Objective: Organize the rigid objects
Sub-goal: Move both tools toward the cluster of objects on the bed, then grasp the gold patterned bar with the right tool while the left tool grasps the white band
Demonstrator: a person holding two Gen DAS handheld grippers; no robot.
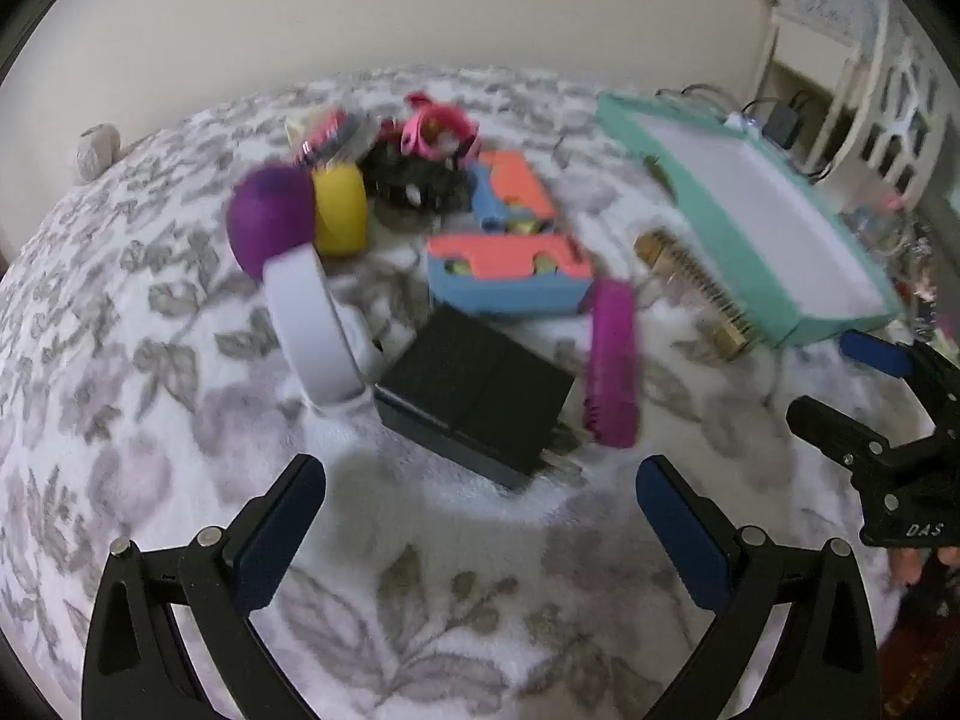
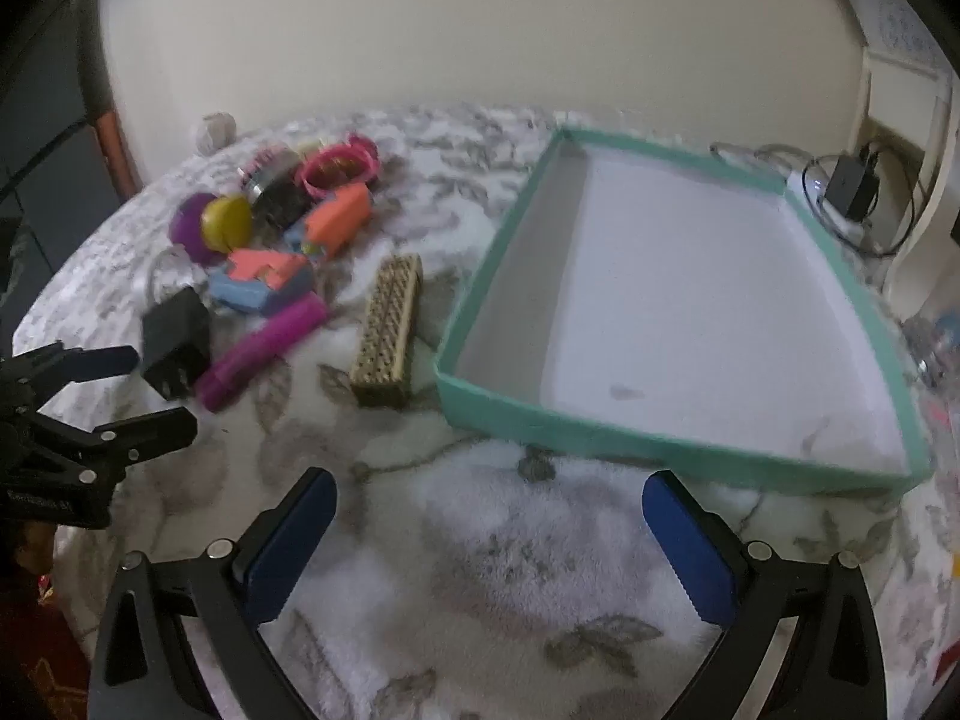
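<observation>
Left wrist view shows the left claw point(image 1: 480, 480) wide open and empty over the charger point(image 1: 474, 396), likely first into the empty tray point(image 2: 678, 450).

tray point(image 2: 474, 300): 1 | orange-blue blocks point(image 1: 510, 276): 2 | black adapter point(image 1: 474, 396): 1 | magenta comb point(image 1: 612, 360): 1
</observation>
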